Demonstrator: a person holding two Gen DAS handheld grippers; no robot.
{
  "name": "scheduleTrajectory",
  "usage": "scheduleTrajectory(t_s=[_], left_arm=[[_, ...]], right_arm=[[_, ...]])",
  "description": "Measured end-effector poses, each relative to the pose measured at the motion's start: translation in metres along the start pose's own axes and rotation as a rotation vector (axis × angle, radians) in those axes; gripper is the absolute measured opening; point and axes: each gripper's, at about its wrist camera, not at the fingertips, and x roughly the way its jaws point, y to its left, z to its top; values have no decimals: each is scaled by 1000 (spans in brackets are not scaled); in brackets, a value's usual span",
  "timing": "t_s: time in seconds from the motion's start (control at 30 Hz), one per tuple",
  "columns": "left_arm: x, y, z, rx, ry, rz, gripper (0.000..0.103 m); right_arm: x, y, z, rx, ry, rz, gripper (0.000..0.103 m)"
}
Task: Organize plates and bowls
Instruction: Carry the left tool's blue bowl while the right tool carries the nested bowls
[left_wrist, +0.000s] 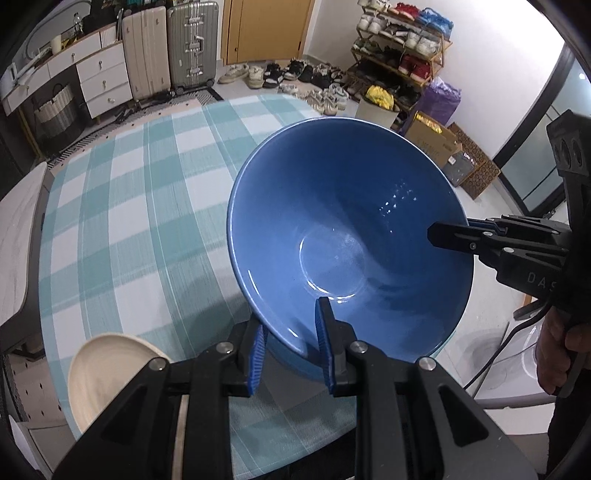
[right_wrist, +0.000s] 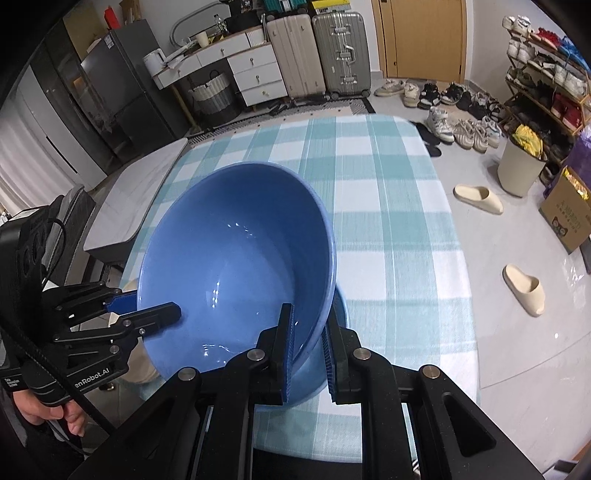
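1. While both grippers pinch its rim, the blue bowl (left_wrist: 351, 236) hangs tilted above the checked tablecloth (left_wrist: 129, 206).
2. Left gripper (left_wrist: 291, 354) is clamped narrow on the near rim; right gripper (right_wrist: 308, 354) is clamped narrow on the opposite rim.
3. Glazed and stiff, the bowl looks heavy, slippery and breakable, so rim grips on opposite sides seem wise.
4. A cream plate (left_wrist: 107, 373) lies at the table's near-left edge, another blue dish (right_wrist: 317, 373) directly beneath the bowl.
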Motion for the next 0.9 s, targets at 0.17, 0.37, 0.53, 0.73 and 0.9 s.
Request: scheduleTrajectory(t_s=[0.17, 0.37, 0.53, 0.73, 0.9], left_arm=[[12, -2, -10, 7, 28, 11, 23], [20, -4, -15, 42, 53, 47, 23], [30, -2, -19, 54, 89, 67, 23], [42, -3, -23, 74, 117, 86, 26], [49, -4, -23, 85, 119, 100, 29]], right_arm=[[15, -6, -13, 15, 33, 11, 14], [26, -6, -18, 7, 54, 16, 14], [34, -1, -23, -14, 63, 6, 15], [41, 2, -27, -43, 69, -27, 15], [43, -1, -28, -49, 64, -56, 15]])
